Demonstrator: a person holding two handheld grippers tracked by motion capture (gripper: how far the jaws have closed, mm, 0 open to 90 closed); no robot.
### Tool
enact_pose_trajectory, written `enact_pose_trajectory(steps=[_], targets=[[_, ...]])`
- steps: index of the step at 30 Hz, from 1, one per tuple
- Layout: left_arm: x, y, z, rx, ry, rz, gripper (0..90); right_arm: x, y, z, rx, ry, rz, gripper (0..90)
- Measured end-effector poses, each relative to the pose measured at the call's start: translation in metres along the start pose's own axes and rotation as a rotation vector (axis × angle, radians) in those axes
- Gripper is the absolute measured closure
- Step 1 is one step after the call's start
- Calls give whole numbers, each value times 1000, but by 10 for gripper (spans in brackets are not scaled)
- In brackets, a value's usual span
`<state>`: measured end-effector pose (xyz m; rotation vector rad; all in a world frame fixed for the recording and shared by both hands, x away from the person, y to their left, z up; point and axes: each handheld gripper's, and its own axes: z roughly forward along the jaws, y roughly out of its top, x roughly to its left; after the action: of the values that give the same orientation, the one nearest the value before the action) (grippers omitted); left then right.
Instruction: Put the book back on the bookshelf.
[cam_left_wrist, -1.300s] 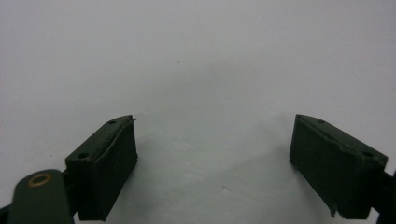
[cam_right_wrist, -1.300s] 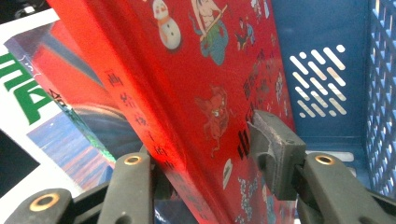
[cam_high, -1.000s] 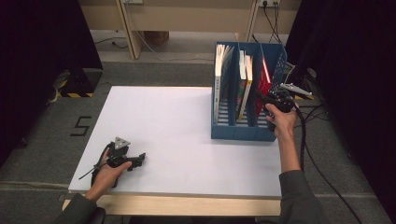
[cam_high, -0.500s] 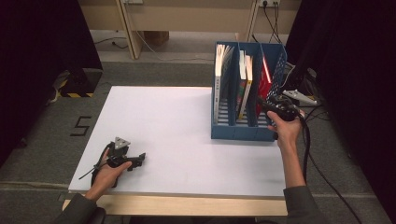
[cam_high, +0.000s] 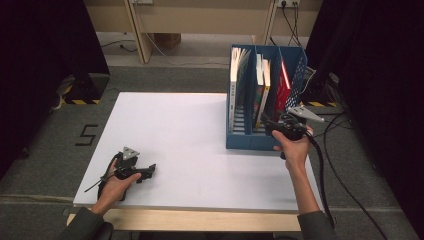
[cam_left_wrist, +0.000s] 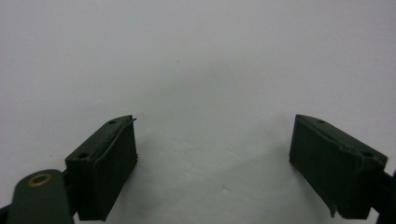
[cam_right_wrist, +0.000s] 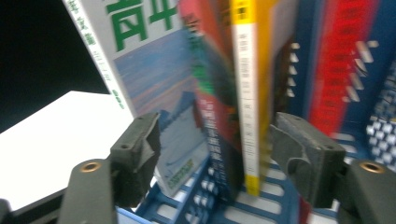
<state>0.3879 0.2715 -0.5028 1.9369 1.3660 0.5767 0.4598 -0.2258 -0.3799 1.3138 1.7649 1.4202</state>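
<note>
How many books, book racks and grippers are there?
Books: 4 - white, two in the middle, red
Book rack: 1
Grippers: 2 - left gripper, right gripper
Total: 7

A black numeral "5" is marked on the grey floor left of the table. In the right gripper view, large green characters stand on the white cover of a book in the blue rack, too cropped to read. Small print runs down the white spine of a yellow book, too blurred to read.
</note>
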Motion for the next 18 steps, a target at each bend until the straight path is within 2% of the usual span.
enact_pose_trajectory(steps=[2,7,10,14,17,18], targets=[[0,0,0,1,-2,0,140,7,-1,8,1,-9,-14,273],[0,0,0,-1,-5,0,141,15,1,29,-1,-27,3,268],[0,0,0,-1,-6,0,141,14,1,42,1,-53,0,270],[1,0,0,0,-6,2,141,10,3,55,-8,-74,34,278],[0,0,0,0,-7,2,140,10,5,63,-21,-101,23,278],[1,0,0,0,-7,3,140,10,5,65,-22,-103,39,275]])
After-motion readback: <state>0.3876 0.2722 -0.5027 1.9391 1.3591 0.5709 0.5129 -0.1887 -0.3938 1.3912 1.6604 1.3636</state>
